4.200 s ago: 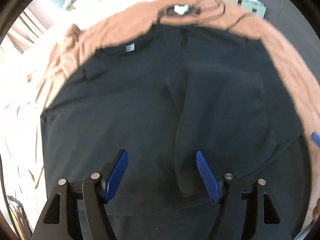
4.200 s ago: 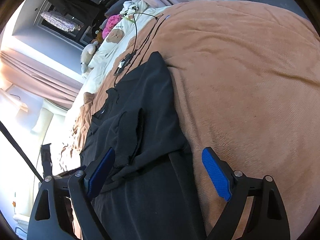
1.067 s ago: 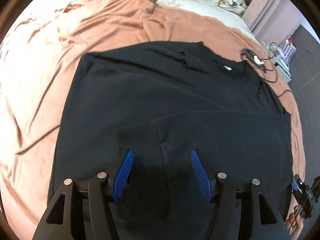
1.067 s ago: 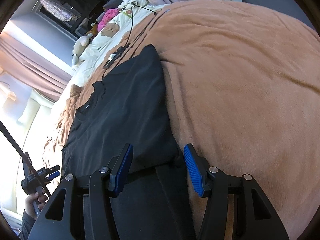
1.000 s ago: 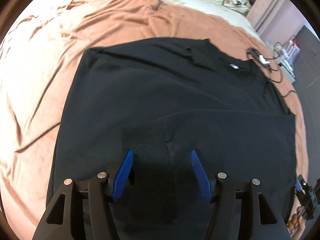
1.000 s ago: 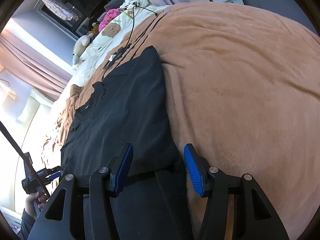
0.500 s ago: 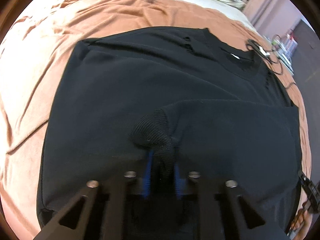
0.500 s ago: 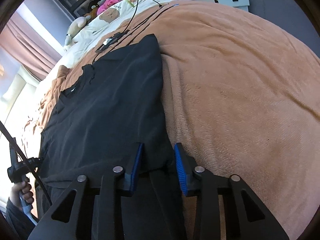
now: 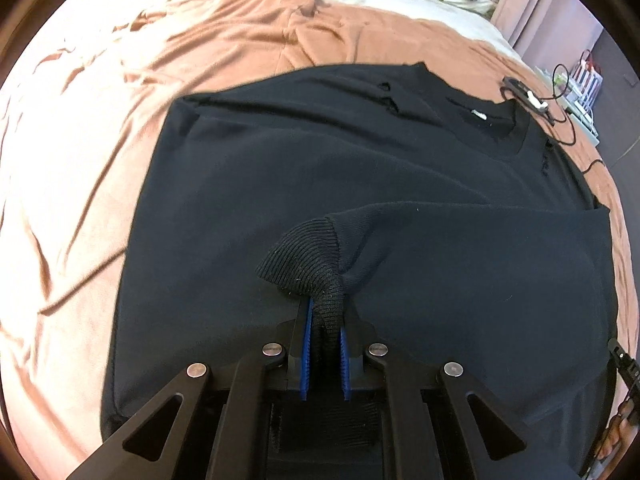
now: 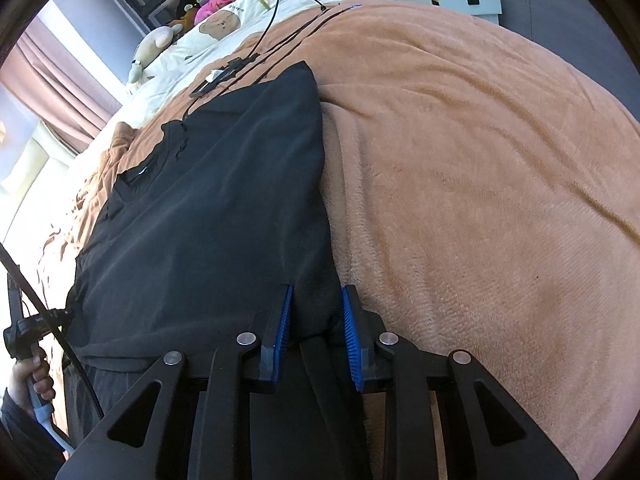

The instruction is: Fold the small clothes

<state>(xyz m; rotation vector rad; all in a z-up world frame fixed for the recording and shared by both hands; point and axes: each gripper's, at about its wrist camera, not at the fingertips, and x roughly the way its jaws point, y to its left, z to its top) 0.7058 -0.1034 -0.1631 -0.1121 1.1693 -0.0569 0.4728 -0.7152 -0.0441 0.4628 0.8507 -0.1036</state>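
Left gripper (image 9: 324,344) jaws are closing, clamped on the ribbed cuff (image 9: 308,260) of a sleeve folded across a black sweatshirt (image 9: 280,168). Right gripper (image 10: 318,336) jaws are closing on the sweatshirt's side edge. The sweatshirt lies flat on a tan blanket (image 10: 480,160), long axis running away toward its collar. Only the right view shows the bare blanket beside that edge

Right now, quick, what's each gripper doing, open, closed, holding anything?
Left gripper: jaws closing, pads pinching the ribbed cuff of the black sweater.
Right gripper: jaws closing on the sweater's folded edge, fabric between the pads.
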